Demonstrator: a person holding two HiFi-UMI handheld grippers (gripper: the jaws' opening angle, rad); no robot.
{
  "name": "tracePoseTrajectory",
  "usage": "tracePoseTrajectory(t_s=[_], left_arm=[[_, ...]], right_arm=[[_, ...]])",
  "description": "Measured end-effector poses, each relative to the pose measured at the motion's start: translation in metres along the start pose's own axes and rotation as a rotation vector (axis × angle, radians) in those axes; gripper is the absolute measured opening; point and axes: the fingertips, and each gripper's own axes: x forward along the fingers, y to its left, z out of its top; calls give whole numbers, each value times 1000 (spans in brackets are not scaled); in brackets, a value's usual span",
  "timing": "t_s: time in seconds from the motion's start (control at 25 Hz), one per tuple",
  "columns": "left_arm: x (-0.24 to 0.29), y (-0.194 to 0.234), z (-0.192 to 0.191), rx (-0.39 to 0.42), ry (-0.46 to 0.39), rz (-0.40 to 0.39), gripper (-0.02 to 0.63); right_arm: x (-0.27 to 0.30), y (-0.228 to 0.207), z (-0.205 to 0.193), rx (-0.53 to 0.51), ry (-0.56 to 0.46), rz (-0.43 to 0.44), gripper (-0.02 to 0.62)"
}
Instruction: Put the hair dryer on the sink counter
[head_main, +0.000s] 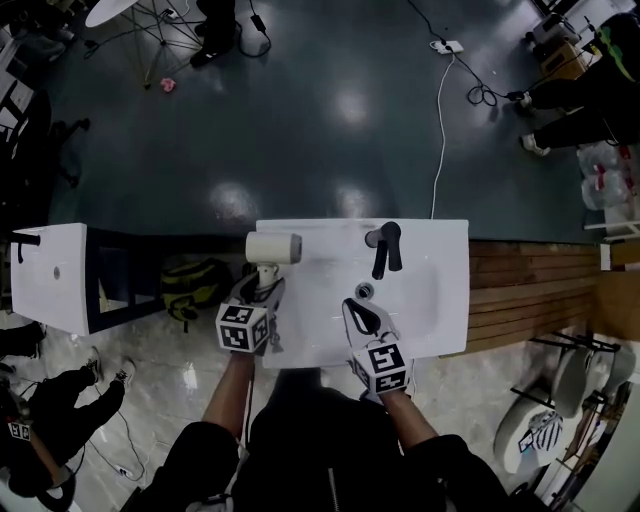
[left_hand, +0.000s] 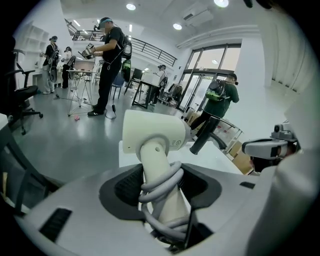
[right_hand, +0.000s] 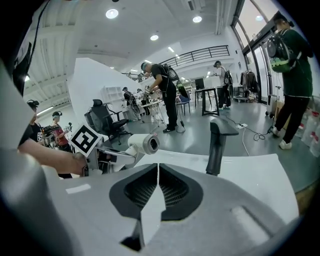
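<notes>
Being clamped by the left gripper (left_hand: 162, 192) at its cord-wrapped handle, the cream plastic hair dryer (left_hand: 159, 132) is seen centre-left; the right gripper (right_hand: 157, 187) is closed, empty.

Smooth matt cream plastic seen on the hair dryer (head_main: 272, 248), sink counter (head_main: 445, 300) finished glossy white, faucet (head_main: 386, 248) matt black, floor (head_main: 300, 130) polished and reflective

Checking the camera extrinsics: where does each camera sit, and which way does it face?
Head view: on the person's head, looking steeply down at the sink counter; forearms, left claw and right claw show.
Left gripper view: rides the left claw, looks along its jaws, shut on the hair dryer handle.
Right gripper view: rides the right claw, jaws together and empty, faces the faucet.
Shared: all three show hair dryer and faucet.
</notes>
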Motion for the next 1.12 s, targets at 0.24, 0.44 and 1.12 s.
tracePoseTrajectory(t_s=[0.24, 0.44, 1.12], left_arm=[[11, 9, -3, -13, 18, 13, 216], [19, 15, -6, -26, 30, 18, 216], [45, 24, -17, -44, 65, 41, 215]], right_arm=[[13, 2, -6, 8, 31, 28, 6], [22, 0, -9, 5, 53, 40, 6], [33, -14, -15, 24, 87, 33, 6]])
